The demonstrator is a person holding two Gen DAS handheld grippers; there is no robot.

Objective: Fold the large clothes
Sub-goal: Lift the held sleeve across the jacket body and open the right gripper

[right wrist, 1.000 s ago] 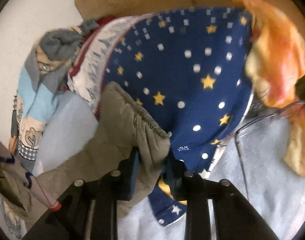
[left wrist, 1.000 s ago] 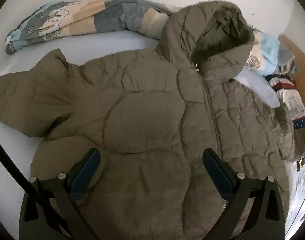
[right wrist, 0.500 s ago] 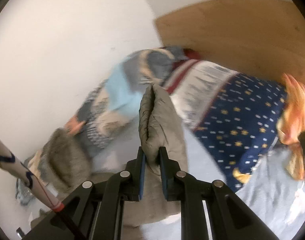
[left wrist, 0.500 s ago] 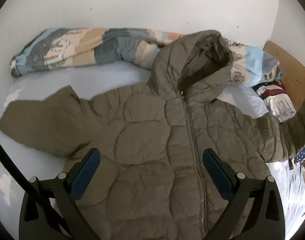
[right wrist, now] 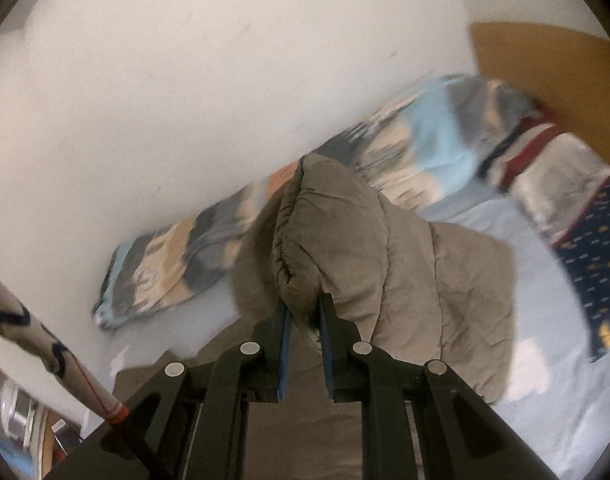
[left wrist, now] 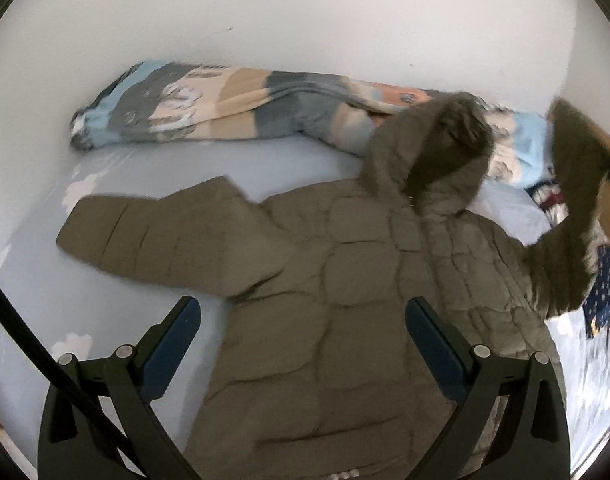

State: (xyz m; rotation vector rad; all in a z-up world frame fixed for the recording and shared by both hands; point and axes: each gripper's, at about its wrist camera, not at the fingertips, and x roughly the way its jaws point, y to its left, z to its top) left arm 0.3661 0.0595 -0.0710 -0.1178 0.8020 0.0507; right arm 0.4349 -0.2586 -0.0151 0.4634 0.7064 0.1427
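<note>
- My right gripper (right wrist: 304, 312) has its jaws pinching the cuff of the jacket's right sleeve (right wrist: 345, 240), held up in the air above the jacket body. The hold looks shallow, on the gathered elastic edge only, so I judge the slick padded fabric could slide out if I swing it fast.
- The jacket (left wrist: 345, 280) lies front-up on the bed (left wrist: 185, 160), zip closed, hood (left wrist: 433, 152) at the far end against the rolled blanket (left wrist: 233, 108). My left gripper (left wrist: 301, 344) hovers over the lower chest with its jaws spread wide, pinning nothing.
- With nothing holding the body down, pulling the raised sleeve across could drag the whole jacket sideways, or bunch the shoulder instead of making a clean crease.
- The puffy fill will probably spring back, so a sleeve merely dropped on the chest may roll off again.
- The starred quilt (right wrist: 597, 264) lies just beside the jacket on the raised sleeve's side; a low sweep could snag it.
- The other sleeve (left wrist: 157, 236) lies spread flat, away from the jacket body, not yet folded.
</note>
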